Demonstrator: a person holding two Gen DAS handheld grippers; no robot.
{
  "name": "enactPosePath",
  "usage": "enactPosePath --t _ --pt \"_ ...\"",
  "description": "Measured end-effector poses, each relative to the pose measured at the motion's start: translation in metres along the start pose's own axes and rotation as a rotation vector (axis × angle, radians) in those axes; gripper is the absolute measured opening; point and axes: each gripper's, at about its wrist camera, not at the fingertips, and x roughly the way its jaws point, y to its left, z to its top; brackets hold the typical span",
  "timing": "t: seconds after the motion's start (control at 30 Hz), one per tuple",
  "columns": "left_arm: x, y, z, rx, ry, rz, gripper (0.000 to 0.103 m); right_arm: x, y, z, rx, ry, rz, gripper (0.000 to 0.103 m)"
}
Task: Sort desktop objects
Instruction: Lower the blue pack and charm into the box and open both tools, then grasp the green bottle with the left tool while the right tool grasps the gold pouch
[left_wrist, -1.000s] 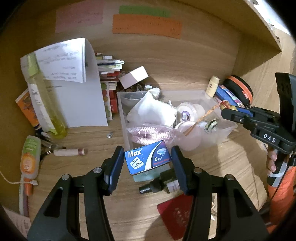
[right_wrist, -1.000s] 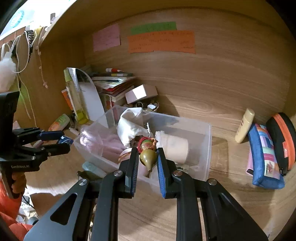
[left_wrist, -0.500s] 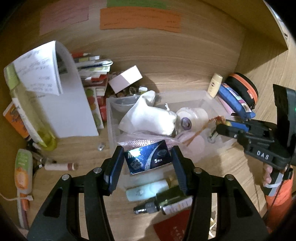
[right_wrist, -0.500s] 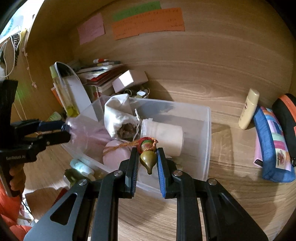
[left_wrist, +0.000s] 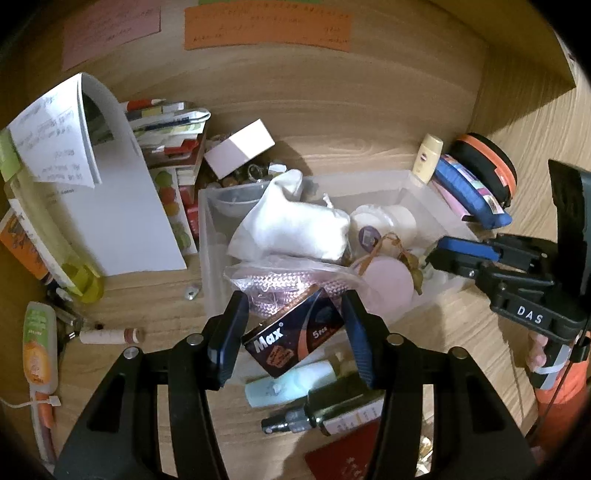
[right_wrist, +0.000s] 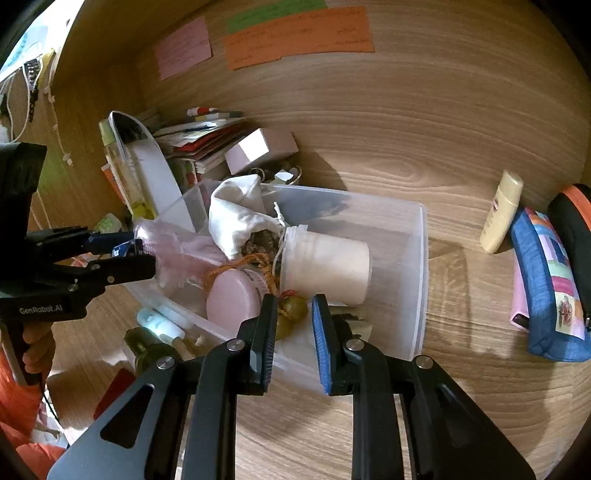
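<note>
A clear plastic bin (left_wrist: 205, 236) stands on the wooden desk and holds several items. My left gripper (left_wrist: 291, 332) is shut on a dark blue "Max" box (left_wrist: 295, 341), which is tilted over the bin's near edge and a bag of pink rope (left_wrist: 284, 280). My right gripper (right_wrist: 293, 325) is shut on a small green gourd charm (right_wrist: 293, 312), whose orange cord (right_wrist: 240, 264) trails over a pink round jar (right_wrist: 232, 301). The charm hangs low inside the bin (right_wrist: 421, 277). From the left wrist view the right gripper (left_wrist: 443, 254) shows at the bin's right side.
A white cloth pouch (left_wrist: 291, 225) and a cream jar (right_wrist: 328, 266) lie in the bin. A pale blue tube (left_wrist: 288, 384) and a dark bottle (left_wrist: 332, 410) lie in front of it. Papers and books (left_wrist: 110, 206) stand at the left. A cream tube (right_wrist: 502, 214) and a blue pouch (right_wrist: 546, 288) are at the right.
The left gripper has carried the box forward to the bin's edge, and the box now sits more tilted. The right gripper has sunk with the charm down into the bin.
</note>
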Motion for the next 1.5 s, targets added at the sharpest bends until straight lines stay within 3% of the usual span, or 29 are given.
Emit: enactPosePath --t 0.1,0.23,0.43,0.6,0.8,0.83,0.9,0.93,1.2,1.33,1.5 --pt "-0.003 -0.001 -0.006 0.008 -0.001 0.019 0.052 0.000 0.001 0.000 -0.006 0.000 0.018 0.018" --pt "-0.017 -0.002 -0.013 0.021 -0.024 0.041 0.052 -0.001 0.006 -0.001 -0.019 -0.007 0.015 0.031" --pt "-0.033 0.000 -0.016 0.032 -0.060 0.076 0.052 -0.010 0.017 0.001 -0.049 -0.036 0.010 0.035" --pt "-0.030 0.001 0.008 0.014 -0.064 0.019 0.052 -0.022 0.023 0.002 -0.055 -0.064 -0.006 0.035" --pt "-0.011 -0.004 0.032 0.012 -0.047 0.012 0.052 -0.036 0.025 -0.008 -0.039 -0.047 0.035 0.036" --pt "-0.006 -0.004 0.032 0.008 -0.032 0.006 0.053 -0.038 0.027 -0.011 -0.041 -0.042 0.037 0.039" --pt "0.002 -0.002 0.031 -0.013 -0.007 0.008 0.072 -0.040 0.032 -0.016 -0.053 -0.032 0.036 0.049" --pt "0.004 0.000 0.031 -0.024 -0.006 0.008 0.075 -0.041 0.035 -0.019 -0.061 -0.032 0.034 0.053" --pt "-0.016 0.010 0.011 -0.052 -0.012 -0.006 0.080 -0.041 0.062 -0.036 -0.106 -0.002 0.067 0.070" --pt "-0.030 0.013 -0.008 -0.037 -0.022 0.003 0.091 -0.035 0.072 -0.047 -0.092 0.043 0.100 0.070" --pt "-0.043 0.024 -0.030 -0.045 -0.022 0.021 0.092 -0.021 0.092 -0.064 -0.083 0.124 0.162 0.070"
